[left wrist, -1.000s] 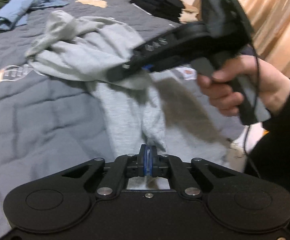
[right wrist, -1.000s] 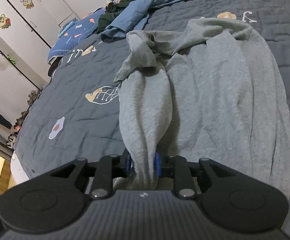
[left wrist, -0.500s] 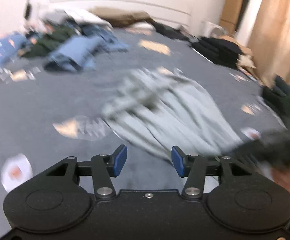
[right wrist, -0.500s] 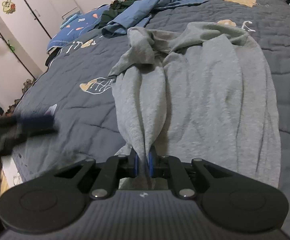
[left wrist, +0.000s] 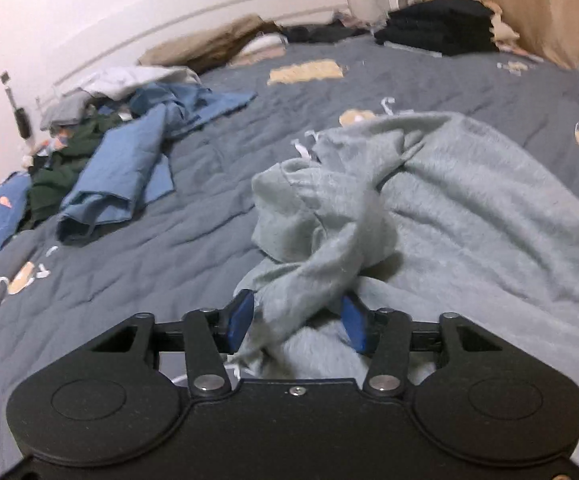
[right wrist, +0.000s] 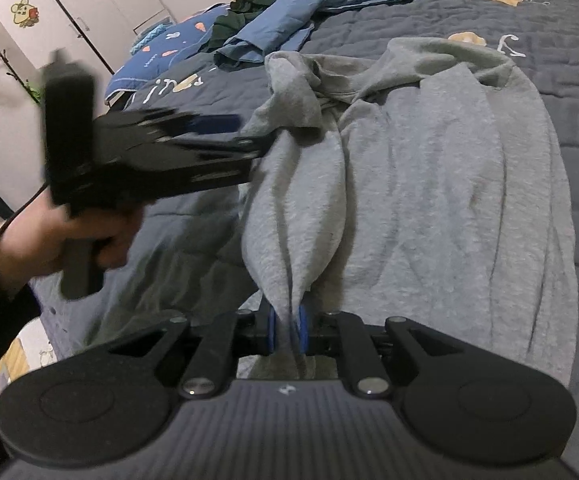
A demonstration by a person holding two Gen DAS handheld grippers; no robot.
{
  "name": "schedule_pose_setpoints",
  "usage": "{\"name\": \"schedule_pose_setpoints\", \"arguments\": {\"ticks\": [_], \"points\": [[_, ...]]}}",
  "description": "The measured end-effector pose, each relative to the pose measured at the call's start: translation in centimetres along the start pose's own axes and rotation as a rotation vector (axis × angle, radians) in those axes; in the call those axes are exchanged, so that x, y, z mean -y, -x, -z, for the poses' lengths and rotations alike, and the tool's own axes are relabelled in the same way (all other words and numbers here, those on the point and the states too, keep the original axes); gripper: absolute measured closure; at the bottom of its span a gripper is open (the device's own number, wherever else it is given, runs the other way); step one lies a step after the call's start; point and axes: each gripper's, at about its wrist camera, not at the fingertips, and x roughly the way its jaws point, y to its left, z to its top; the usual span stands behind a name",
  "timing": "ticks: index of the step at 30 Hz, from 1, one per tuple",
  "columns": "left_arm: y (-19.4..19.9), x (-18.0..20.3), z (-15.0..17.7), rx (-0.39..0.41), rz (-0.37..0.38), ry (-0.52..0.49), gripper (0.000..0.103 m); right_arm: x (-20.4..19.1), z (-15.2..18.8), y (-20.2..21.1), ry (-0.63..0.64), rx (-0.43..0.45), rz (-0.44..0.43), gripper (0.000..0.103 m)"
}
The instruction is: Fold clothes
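A grey sweatshirt [left wrist: 469, 208] [right wrist: 429, 184] lies spread on the dark grey quilt [left wrist: 169, 248], its far left part bunched into a twisted sleeve [left wrist: 321, 216]. My left gripper [left wrist: 297, 320] straddles the near end of that twist. Its jaws are closing with the grey cloth between the blue pads [left wrist: 241, 316], which do not clearly press on it. In the right wrist view the left gripper [right wrist: 249, 140] comes in blurred from the left at the bunched sleeve [right wrist: 293, 92]. My right gripper [right wrist: 287, 330] is shut on a raised fold of the sweatshirt's near edge.
A heap of blue and green clothes [left wrist: 129, 160] [right wrist: 289, 12] lies at the far left of the bed. A folded black stack [left wrist: 437, 28] sits at the far right corner. A blue pillow [right wrist: 169, 48] and white wardrobe doors [right wrist: 69, 12] are left. A hand [right wrist: 61, 236] holds the left gripper.
The left gripper let go of the cloth, opened, and swung across to the sweatshirt's left side, now straddling the bunched sleeve. The right gripper stayed put and tightened on its fold.
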Motion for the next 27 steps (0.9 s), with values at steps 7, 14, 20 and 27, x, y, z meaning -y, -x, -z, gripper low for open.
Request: {"name": "schedule_pose_setpoints", "arguments": {"ticks": [7,14,20,27], "points": [[0.2,-8.5,-3.7,0.086,0.098,0.314,0.102,0.2,-0.1,0.3,0.006,0.014,-0.004,0.091],[1.3,-12.4,-7.8,0.17,-0.034,0.399,0.101,-0.2,-0.1,0.5,0.006,0.05,-0.041,0.091],[-1.6,-11.9,-6.0,-0.042,-0.088,0.397,0.096,0.4,-0.1,-0.2,-0.034,0.021,-0.017,0.09],[3.4,-11.2,-0.3,-0.036,-0.016,0.435,0.056,0.4,-0.1,0.2,-0.022,0.051,-0.021,0.091]]}}
